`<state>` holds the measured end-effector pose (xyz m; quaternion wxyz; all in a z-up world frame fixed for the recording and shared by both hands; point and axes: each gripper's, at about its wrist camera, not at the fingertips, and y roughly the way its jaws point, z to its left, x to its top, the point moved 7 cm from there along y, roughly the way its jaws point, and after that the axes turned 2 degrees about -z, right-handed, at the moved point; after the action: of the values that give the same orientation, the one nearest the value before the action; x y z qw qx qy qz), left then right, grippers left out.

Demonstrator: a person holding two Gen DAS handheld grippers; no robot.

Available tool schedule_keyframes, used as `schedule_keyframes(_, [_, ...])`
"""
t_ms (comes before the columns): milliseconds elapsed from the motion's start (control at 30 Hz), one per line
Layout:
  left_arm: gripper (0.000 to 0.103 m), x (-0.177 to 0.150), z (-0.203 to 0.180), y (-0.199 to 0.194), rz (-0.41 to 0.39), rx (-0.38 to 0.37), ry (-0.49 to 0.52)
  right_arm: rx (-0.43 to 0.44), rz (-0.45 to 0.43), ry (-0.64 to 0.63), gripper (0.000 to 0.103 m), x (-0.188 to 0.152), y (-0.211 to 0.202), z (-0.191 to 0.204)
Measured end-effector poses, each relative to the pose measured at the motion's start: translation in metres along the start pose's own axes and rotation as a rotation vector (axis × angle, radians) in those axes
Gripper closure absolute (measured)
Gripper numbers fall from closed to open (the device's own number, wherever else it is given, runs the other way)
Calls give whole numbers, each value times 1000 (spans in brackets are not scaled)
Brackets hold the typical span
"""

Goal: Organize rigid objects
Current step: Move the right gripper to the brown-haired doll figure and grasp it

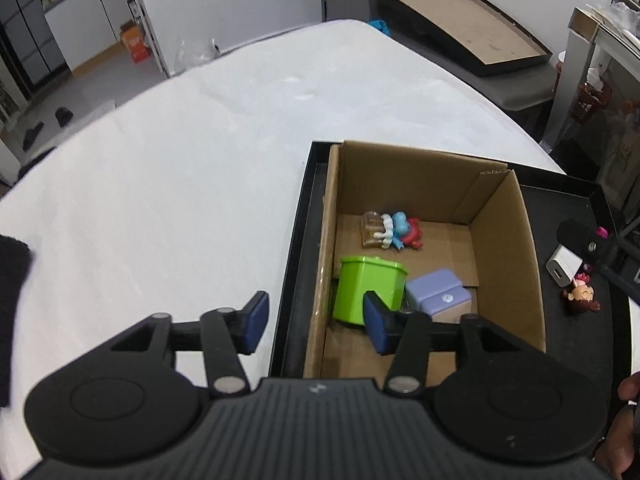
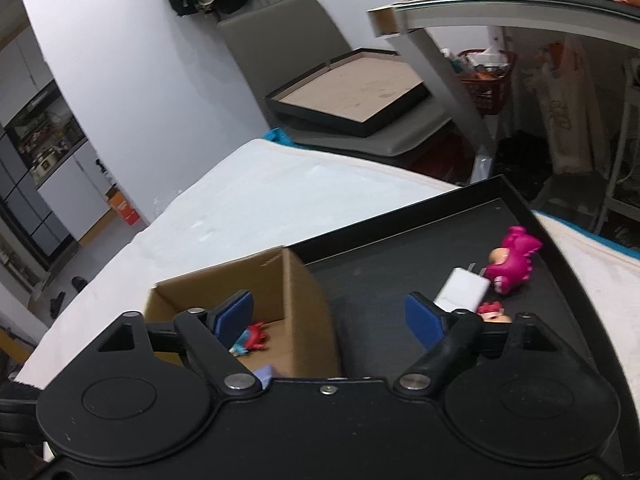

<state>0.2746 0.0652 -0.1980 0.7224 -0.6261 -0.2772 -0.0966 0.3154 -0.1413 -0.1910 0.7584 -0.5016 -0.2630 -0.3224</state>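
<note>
Both the left gripper (image 1: 314, 322) and right gripper (image 2: 330, 318) gape empty; reaching toward two o'clock for the white charger (image 2: 464, 290), the right could nudge the pink dinosaur (image 2: 514, 258) off the black tray (image 2: 400, 276).

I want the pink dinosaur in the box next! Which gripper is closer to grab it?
Probably the right gripper. It is open over the black tray, with the pink dinosaur just ahead. The left gripper, also open, sits at the cardboard box near the green container.
</note>
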Motion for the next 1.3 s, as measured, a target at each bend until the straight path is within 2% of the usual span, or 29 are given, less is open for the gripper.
schedule_keyframes(200, [40, 2, -13, -1, -8, 40, 42, -41, 10, 31, 19, -2, 4, -22])
schedule_keyframes(433, [38, 5, -15, 1, -3, 107, 59, -29, 19, 107, 16, -3, 3, -42])
schedule_keyframes(500, [37, 7, -17, 2, -7, 122, 67, -53, 19, 110, 13, -4, 5, -48])
schedule_keyframes(700, [37, 10, -21, 9, 4, 157, 67, -148, 19, 50, 13, -8, 13, -64])
schedule_keyframes(900, [37, 9, -32, 15, 16, 177, 95, -242, 59, 36, 20, -16, 32, -89])
schedule_keyframes(1167, [37, 9, -40, 17, 23, 195, 122, -260, 143, -8, 35, -28, 55, -101])
schedule_keyframes(1233, [37, 9, -39, 14, 16, 190, 120, -269, 187, -30, 58, -33, 63, -105])
schedule_keyframes(1267, [37, 10, -38, 12, 9, 190, 120, -270, 175, -30, 58, -31, 62, -105])
schedule_keyframes(1300, [37, 10, -37, 11, 7, 191, 119, -264, 168, -22, 66, -29, 59, -106])
